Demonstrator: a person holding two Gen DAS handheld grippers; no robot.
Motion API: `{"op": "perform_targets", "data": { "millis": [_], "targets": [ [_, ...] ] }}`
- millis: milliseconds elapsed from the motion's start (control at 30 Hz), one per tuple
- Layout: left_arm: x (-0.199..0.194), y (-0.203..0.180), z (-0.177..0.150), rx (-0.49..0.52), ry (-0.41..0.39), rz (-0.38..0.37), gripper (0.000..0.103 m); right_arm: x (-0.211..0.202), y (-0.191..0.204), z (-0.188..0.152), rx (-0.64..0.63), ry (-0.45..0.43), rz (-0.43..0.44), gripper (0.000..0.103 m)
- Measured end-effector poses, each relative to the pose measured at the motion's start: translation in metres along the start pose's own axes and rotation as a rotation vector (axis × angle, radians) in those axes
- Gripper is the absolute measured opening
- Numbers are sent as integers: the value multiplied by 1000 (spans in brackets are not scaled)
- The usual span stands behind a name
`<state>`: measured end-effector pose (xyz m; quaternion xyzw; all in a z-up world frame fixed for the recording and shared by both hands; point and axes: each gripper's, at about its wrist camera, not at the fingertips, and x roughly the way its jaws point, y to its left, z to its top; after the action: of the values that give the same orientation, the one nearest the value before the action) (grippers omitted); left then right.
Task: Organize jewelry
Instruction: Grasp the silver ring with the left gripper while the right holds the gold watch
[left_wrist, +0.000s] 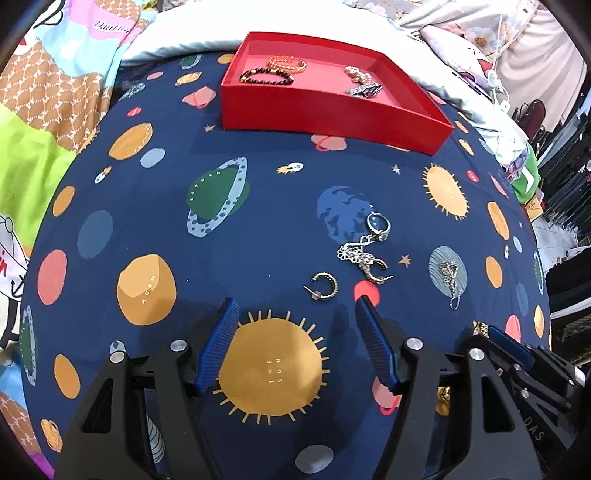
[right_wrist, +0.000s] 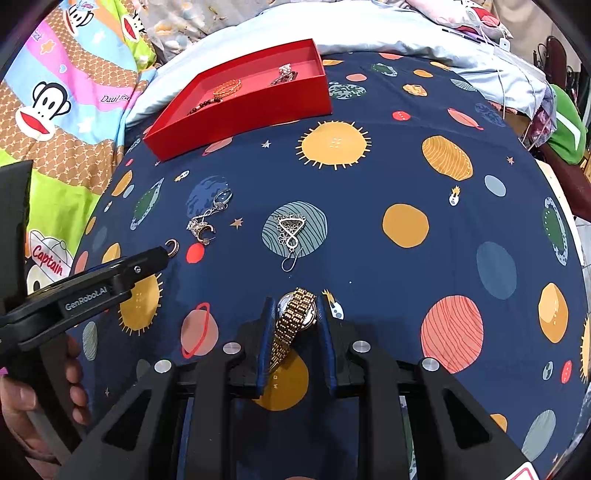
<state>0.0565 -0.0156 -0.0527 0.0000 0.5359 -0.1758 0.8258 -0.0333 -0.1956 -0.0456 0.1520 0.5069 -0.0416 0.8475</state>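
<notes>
A red tray (left_wrist: 332, 110) stands at the far side of the space-print cloth. It holds a dark bead bracelet (left_wrist: 266, 75), an orange bracelet (left_wrist: 288, 63) and silver pieces (left_wrist: 362, 88). My left gripper (left_wrist: 295, 308) is open and low over the cloth. A gold hoop earring (left_wrist: 325, 286) lies just beyond its fingertips, untouched. A tangle of a silver ring, flower pendant and hoop (left_wrist: 364, 254) lies further right, and a silver filigree earring (right_wrist: 291, 229) lies apart. My right gripper (right_wrist: 295, 301) is shut on a gold watch (right_wrist: 293, 321) by its band.
A person's hand (right_wrist: 44, 398) holds the left gripper's handle (right_wrist: 92, 291) at the lower left. A colourful cartoon quilt (right_wrist: 55, 110) lies left of the cloth. Pale bedding (right_wrist: 369, 33) is bunched behind the tray (right_wrist: 240, 110), and green fabric (right_wrist: 569, 129) sits at the right edge.
</notes>
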Motion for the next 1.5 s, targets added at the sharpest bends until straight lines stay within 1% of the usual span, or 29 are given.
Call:
{"op": "perform_targets", "data": {
  "millis": [33,133,300,400,533,733,867,967,1033,1067,1133,1167,1233,1367,1500],
  "targets": [
    [0,0,0,0,-2,1,63,0,0,0,0,-1,2,21],
    [1,0,0,14,-16,-2,58,0,1,0,-2,-1,5,21],
    [1,-8,0,53,-33,-29,50,0,1,1,1,0,10,21],
    [1,-9,2,48,-30,-31,50,-1,1,2,2,-4,12,21],
    [-2,-12,10,47,-50,-37,50,-2,-1,2,7,-6,15,21],
    [3,-34,24,70,-58,-73,50,-3,-3,4,12,-11,13,21],
    [12,-51,29,97,-52,-67,50,-4,-12,8,37,-11,-6,21],
    [21,-57,33,93,-38,-60,50,-4,-18,13,55,-15,-10,21],
    [27,-59,35,90,-28,-56,45,-2,-19,16,56,-16,-12,21],
    [30,-59,37,87,-23,-47,41,-1,-20,17,58,-16,-10,21],
    [33,-60,40,87,-27,-37,30,2,-22,20,60,-14,-5,21],
    [36,-60,42,83,-15,-45,25,3,-22,22,60,-14,-2,21],
    [38,-60,44,81,-19,-44,17,4,-23,23,61,-13,2,21],
    [36,-60,42,97,-18,-52,17,6,-25,26,67,-13,11,21],
    [29,-55,40,86,-17,-67,17,5,-23,29,67,-17,26,21]
  ]
}}
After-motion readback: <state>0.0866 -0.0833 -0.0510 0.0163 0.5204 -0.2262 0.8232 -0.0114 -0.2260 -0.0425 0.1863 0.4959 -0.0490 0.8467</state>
